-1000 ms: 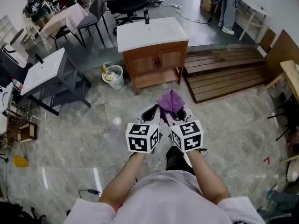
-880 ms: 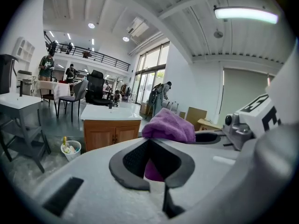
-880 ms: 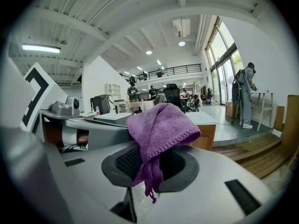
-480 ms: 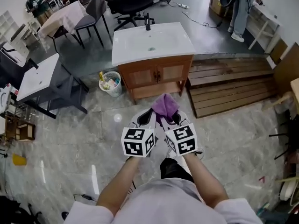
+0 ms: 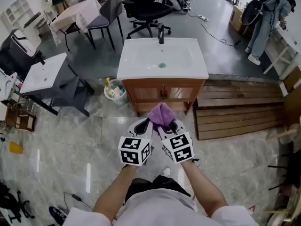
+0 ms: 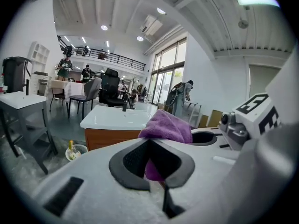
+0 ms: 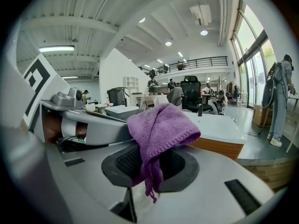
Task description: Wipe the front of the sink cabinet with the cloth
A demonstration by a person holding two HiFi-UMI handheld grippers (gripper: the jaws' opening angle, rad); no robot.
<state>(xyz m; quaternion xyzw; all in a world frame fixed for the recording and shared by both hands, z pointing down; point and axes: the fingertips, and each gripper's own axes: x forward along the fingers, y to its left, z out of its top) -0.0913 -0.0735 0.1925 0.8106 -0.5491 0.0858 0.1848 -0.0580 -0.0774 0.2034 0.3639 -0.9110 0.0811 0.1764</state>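
The sink cabinet [image 5: 162,92] is brown wood with two doors under a white basin top [image 5: 162,60] and a black tap. It stands straight ahead, a short way beyond both grippers. A purple cloth [image 5: 161,115] bunches up between the gripper tips, in front of the cabinet's lower edge. My right gripper [image 5: 168,125] is shut on the cloth [image 7: 161,125], which stands up from the jaws and hangs down between them. My left gripper [image 5: 142,125] sits close beside it with its jaws closed; in its own view the cloth [image 6: 166,126] shows just past its tips to the right.
A small bin [image 5: 114,89] with bottles stands at the cabinet's left. A wooden slatted platform [image 5: 235,112] lies to its right. A grey stand with a white basin top [image 5: 44,74] is at the left, chairs [image 5: 146,8] behind, and a person [image 5: 263,18] stands far right.
The view has come nearer to the cabinet, which now looks larger and more central. Both grippers have stayed side by side with the cloth still held.
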